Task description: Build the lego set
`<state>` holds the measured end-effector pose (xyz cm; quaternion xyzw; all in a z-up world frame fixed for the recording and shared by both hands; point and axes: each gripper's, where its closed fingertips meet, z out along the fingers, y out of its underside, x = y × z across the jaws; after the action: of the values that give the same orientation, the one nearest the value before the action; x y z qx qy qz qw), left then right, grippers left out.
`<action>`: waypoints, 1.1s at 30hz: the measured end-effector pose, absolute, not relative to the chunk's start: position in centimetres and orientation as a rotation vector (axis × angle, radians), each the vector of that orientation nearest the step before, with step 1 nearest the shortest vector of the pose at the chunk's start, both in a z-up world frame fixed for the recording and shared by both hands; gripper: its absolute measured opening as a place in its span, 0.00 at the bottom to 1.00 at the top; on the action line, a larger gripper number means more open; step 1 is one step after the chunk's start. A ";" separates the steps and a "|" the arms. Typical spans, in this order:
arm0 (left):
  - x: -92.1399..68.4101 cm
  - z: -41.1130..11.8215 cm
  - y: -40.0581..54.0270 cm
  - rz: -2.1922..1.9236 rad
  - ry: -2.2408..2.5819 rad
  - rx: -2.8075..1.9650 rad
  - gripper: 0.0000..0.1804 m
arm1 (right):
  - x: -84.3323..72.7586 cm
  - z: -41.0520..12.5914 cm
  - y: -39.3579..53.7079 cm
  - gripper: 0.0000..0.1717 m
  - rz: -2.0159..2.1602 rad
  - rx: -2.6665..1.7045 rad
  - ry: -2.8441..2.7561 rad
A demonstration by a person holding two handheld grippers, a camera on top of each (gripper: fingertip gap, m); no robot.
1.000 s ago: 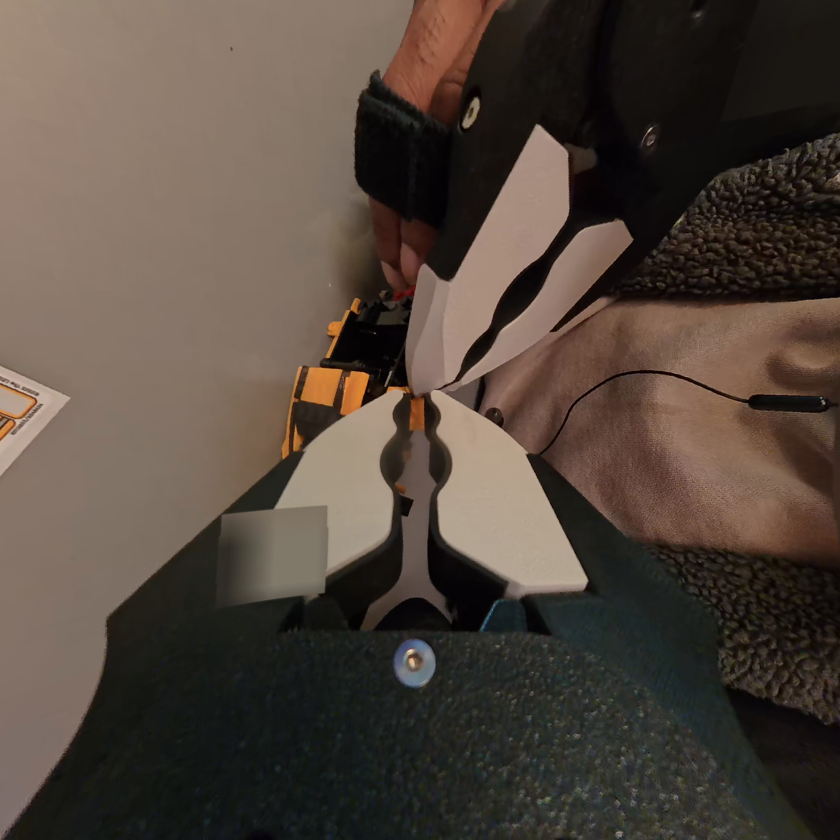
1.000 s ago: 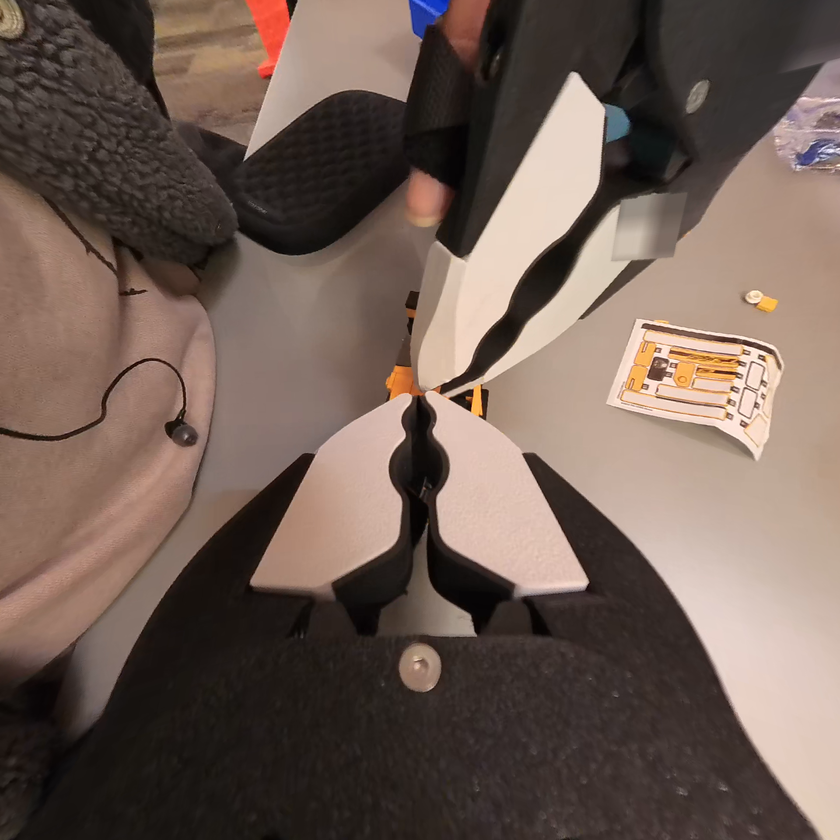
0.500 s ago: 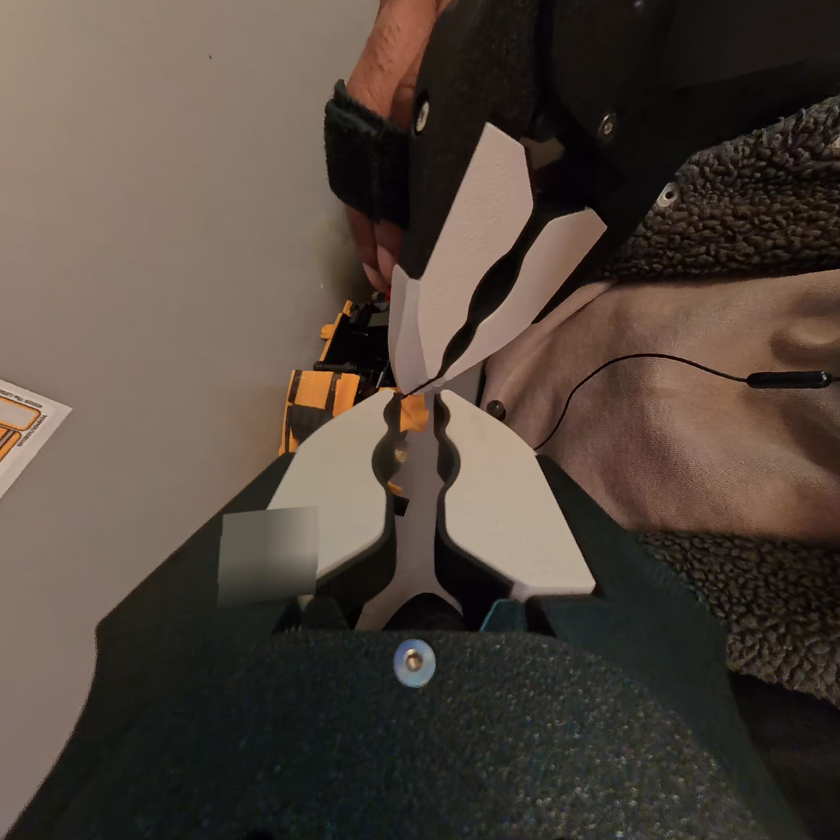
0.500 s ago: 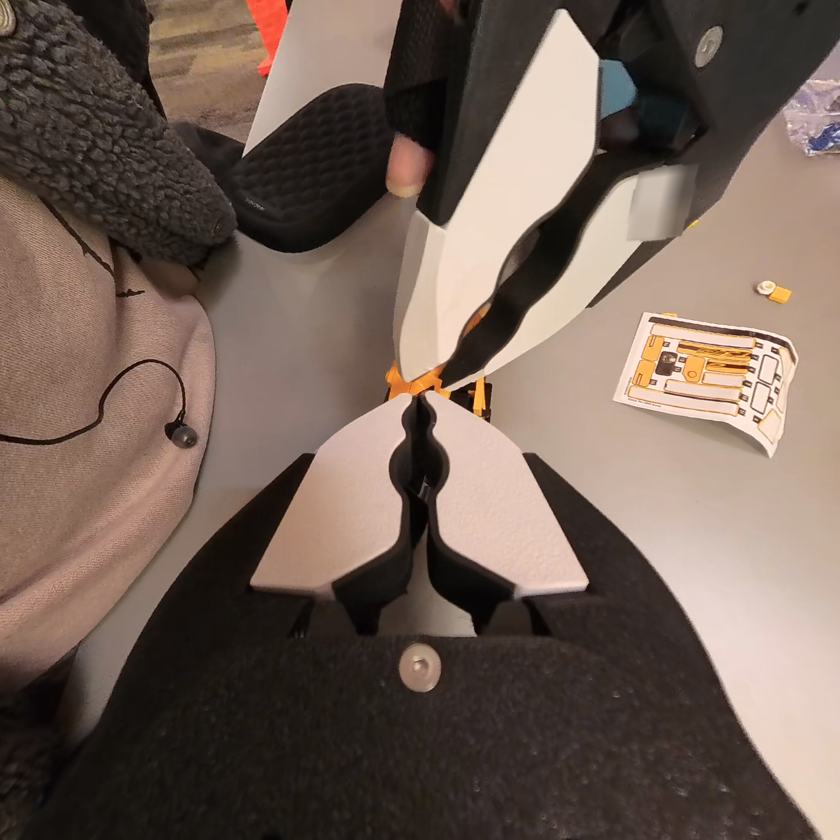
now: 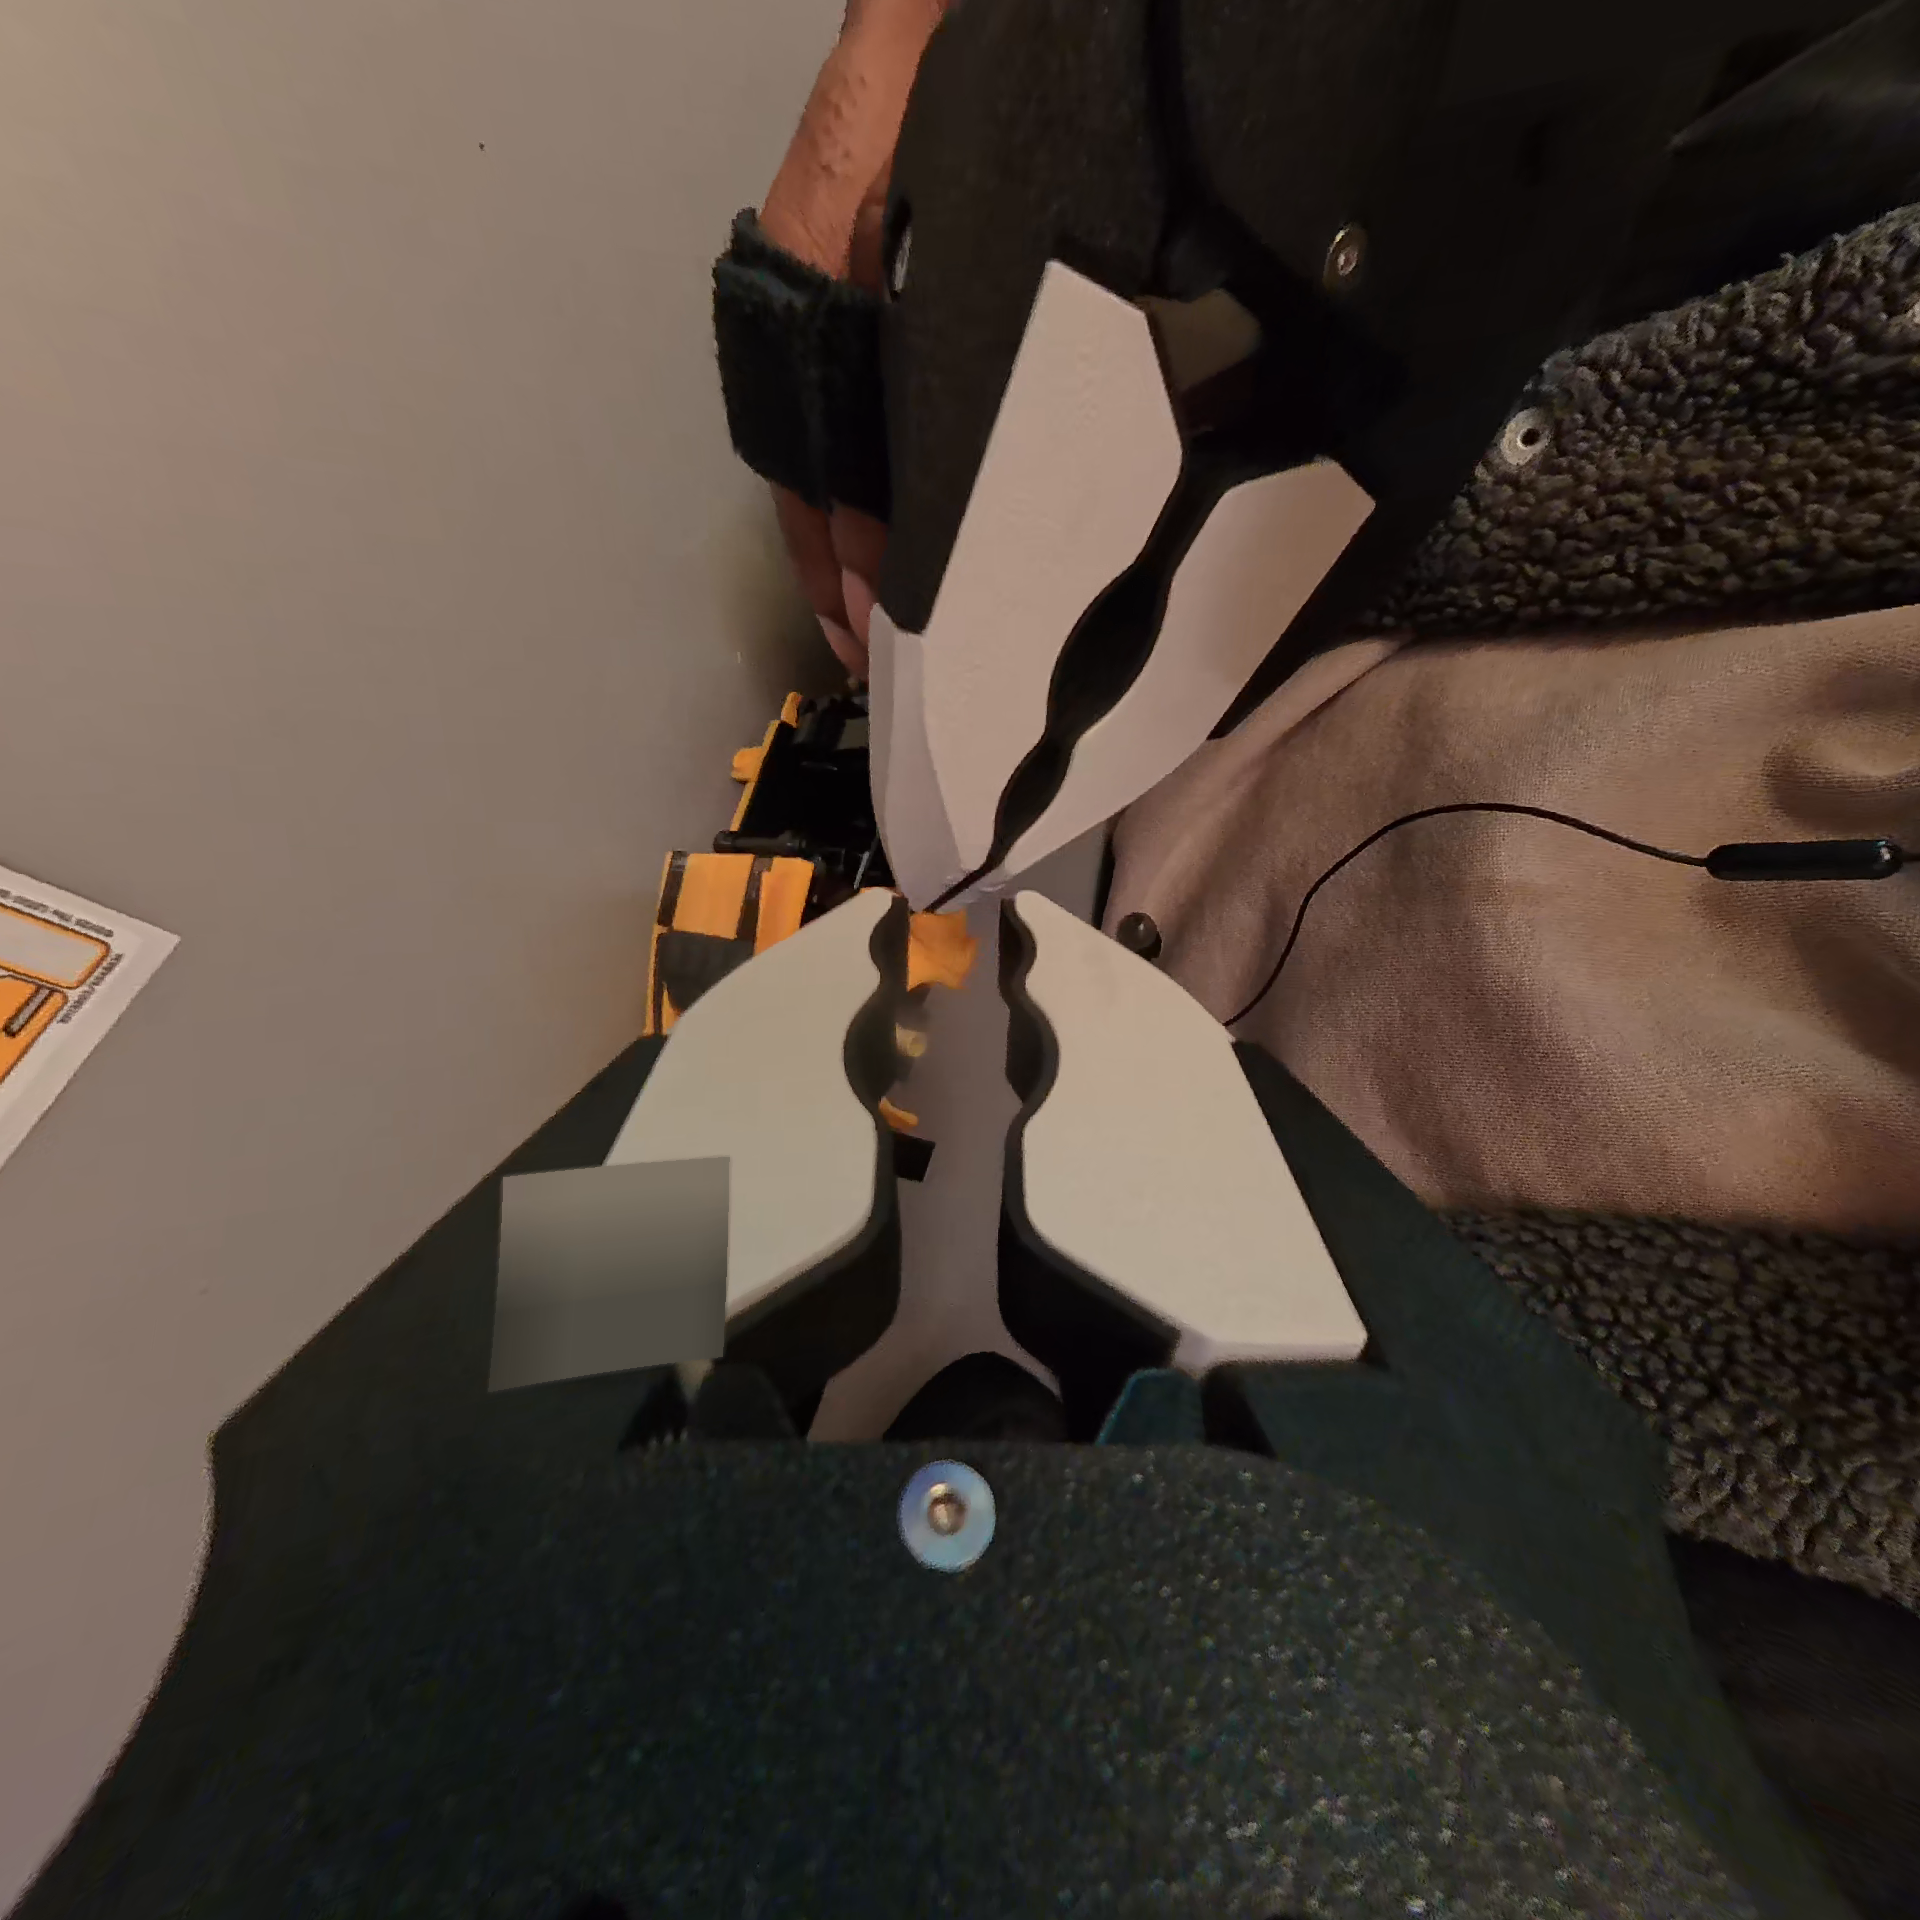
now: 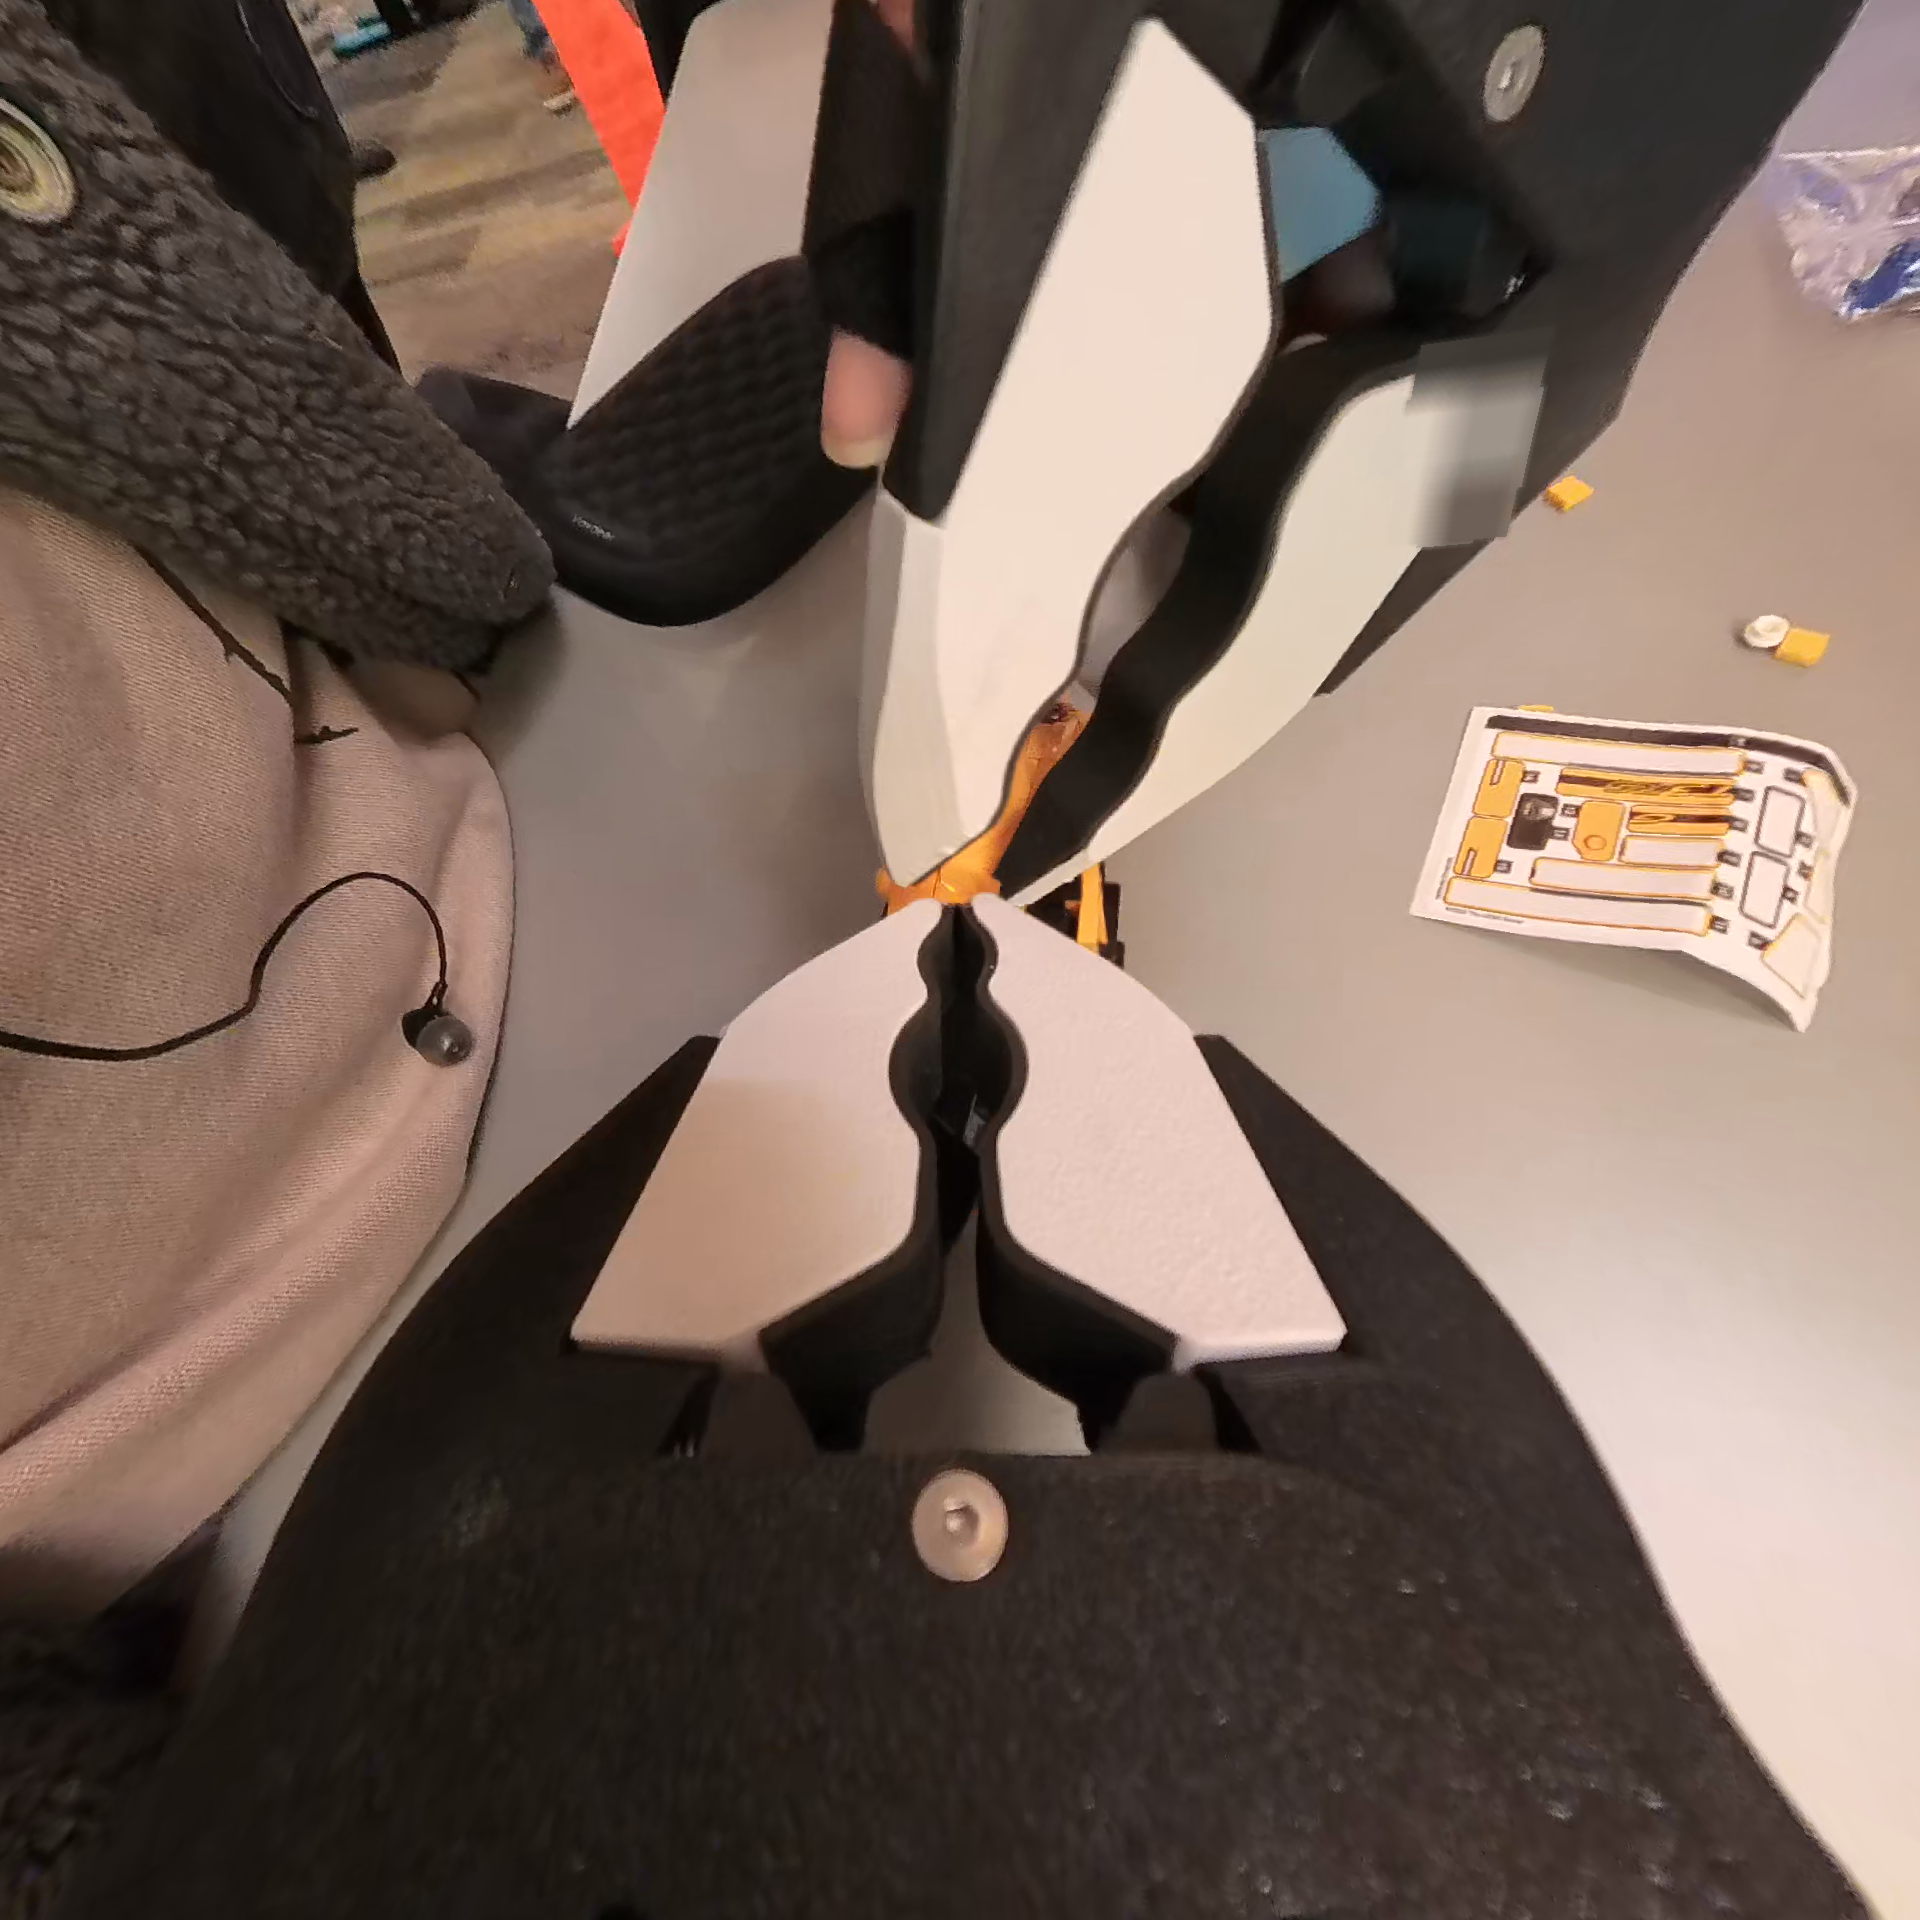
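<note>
We counted two grippers over one orange-and-black toy vehicle (image 5: 727, 904) on the grey table (image 6: 1455, 1247): left gripper (image 5: 948, 914) parted around its orange arm (image 5: 940, 951), right gripper (image 6: 958, 914) closed, tips touching that arm. One sticker sheet (image 6: 1631, 842) lay nearby.

Warm, dim indoor light, soft shadows on the grey table (image 6: 1455, 1195), no glare, strong wide-angle bending at the edges, motion blur on the far left gripper (image 6: 1013, 888) in the right wrist view, near black housings grainy
</note>
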<state>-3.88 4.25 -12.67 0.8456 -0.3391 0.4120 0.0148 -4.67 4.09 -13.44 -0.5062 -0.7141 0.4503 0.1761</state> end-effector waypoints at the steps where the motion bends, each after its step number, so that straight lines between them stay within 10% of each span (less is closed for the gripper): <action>1: -3.9 -12.7 4.2 1.274 -1.061 2.632 0.09 | -4.7 -13.4 4.1 0.00 1.284 -1.439 -2.018; 33: -4.6 -13.4 3.4 0.702 -1.826 2.988 0.22 | -4.4 -12.9 3.6 0.00 1.335 -1.454 -1.996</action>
<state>-4.59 3.36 -13.38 0.8173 -0.4995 0.1919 -0.2136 -4.37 3.65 -12.87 -0.5107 -0.7012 0.4689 0.1662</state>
